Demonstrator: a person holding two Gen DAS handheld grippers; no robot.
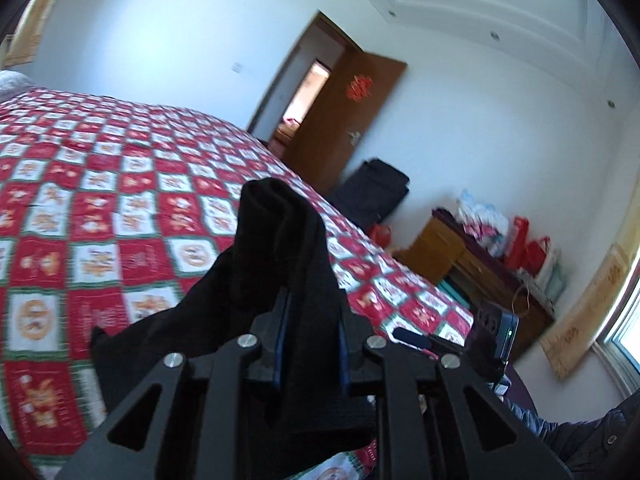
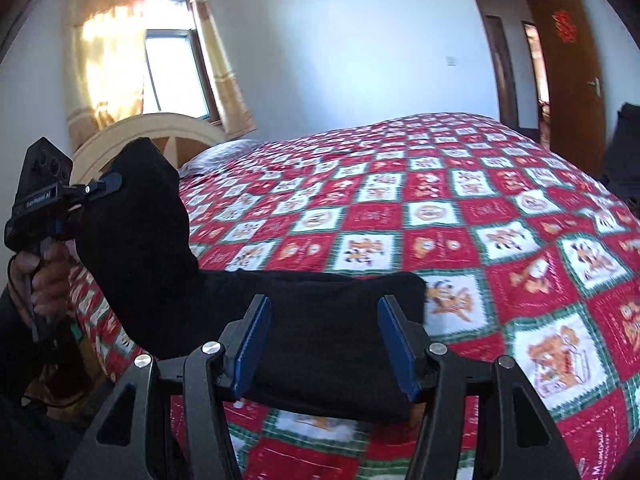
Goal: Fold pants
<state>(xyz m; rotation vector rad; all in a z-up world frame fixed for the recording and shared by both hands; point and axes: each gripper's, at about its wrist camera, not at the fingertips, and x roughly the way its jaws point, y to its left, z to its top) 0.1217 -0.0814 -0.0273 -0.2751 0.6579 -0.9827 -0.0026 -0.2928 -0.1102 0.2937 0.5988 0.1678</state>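
The black pants (image 1: 272, 232) hang bunched between both grippers above a bed covered by a red patchwork quilt (image 1: 120, 184). My left gripper (image 1: 312, 296) is shut on a narrow, upright fold of the fabric. From the right wrist view, that left gripper (image 2: 108, 184) shows at the far left, held by a hand (image 2: 44, 276), with the pants (image 2: 140, 220) draping down from it. My right gripper (image 2: 324, 304) stands wide, its blue pads pressed against both sides of a thick folded band of the pants. That band stretches across above the quilt (image 2: 440, 208).
A wooden door (image 1: 352, 120) stands open past the bed. Beside it are a dark suitcase (image 1: 372, 196) and a wooden dresser (image 1: 460, 256) piled with bags. A headboard (image 2: 152, 128) and a curtained window (image 2: 172, 72) lie at the bed's other end.
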